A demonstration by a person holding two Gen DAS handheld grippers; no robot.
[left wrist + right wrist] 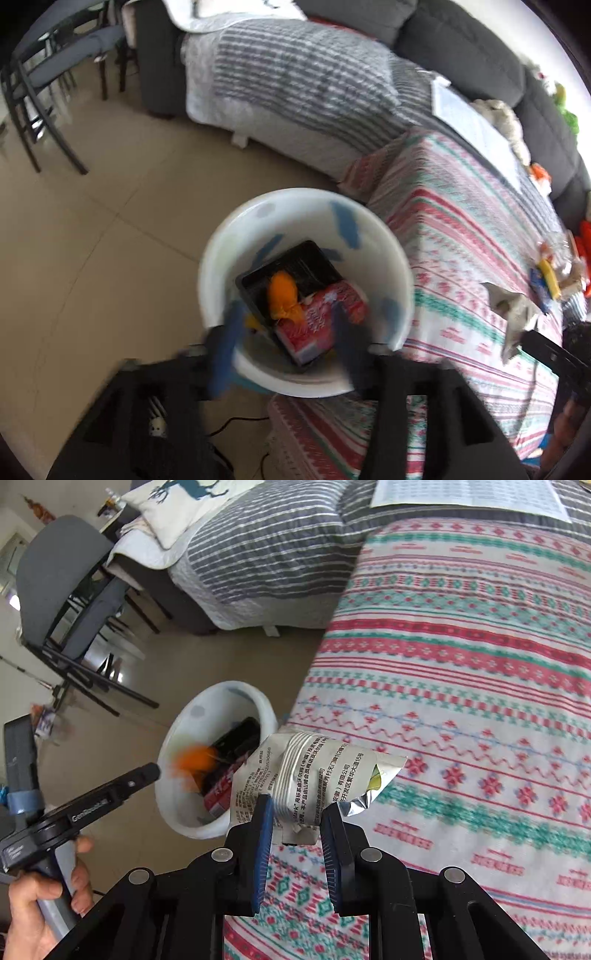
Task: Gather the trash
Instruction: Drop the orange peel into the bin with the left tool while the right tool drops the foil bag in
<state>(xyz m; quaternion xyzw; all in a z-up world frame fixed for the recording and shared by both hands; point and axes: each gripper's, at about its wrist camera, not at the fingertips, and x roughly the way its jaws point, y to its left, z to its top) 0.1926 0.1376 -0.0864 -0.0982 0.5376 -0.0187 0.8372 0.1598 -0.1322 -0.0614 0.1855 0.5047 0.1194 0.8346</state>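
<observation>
Right gripper [297, 825] pinches a crumpled foil packet [314, 775] at its lower edge, above the patterned blanket [461, 701], near the white bin [266, 705]. Packet looks light, thin, slippery; grip the folded seam. Left gripper [284, 325] hangs open, empty, over the bin.

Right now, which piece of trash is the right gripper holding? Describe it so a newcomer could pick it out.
Start at the table under the red, green and white patterned cloth; the white plastic bin stands on the floor at its edge. Above that edge, the right gripper pinches a crumpled silver foil pouch. Unlike the orange and red trash already binned, it is pale with black printed text.
</observation>
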